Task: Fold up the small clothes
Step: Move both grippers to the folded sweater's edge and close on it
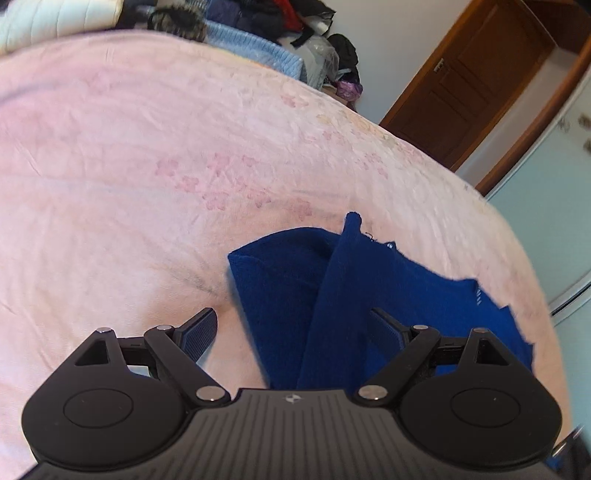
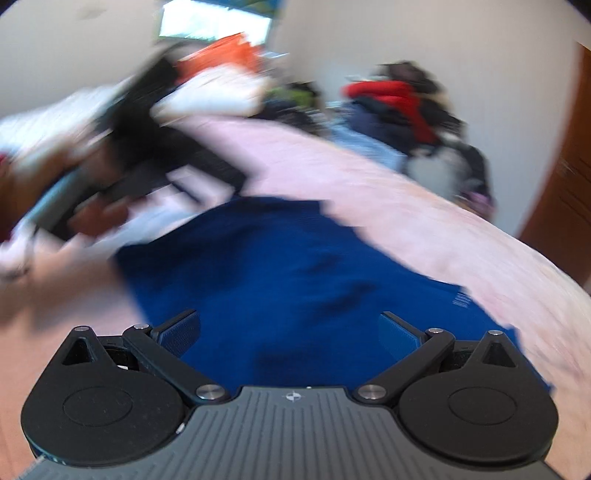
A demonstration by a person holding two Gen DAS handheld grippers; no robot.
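Note:
A dark blue knitted garment [image 1: 373,291] lies partly folded on a pink bedspread [image 1: 147,166], a narrow flap laid over its middle. My left gripper [image 1: 293,328] hangs open above its near left edge; the left pad is over the bedspread, the right pad over the blue knit. In the blurred right wrist view the same blue garment [image 2: 295,273] spreads below my right gripper [image 2: 290,332], which stands open with nothing pinched. The other gripper and a hand [image 2: 110,173] show as a dark blur at upper left.
Piled clothes [image 1: 258,26] and a white quilt [image 1: 55,22] crowd the far side of the bed. A brown wooden door [image 1: 476,96] and a pale wardrobe [image 1: 554,206] stand at the right. A heap with a red item [image 2: 391,103] sits beyond the bed.

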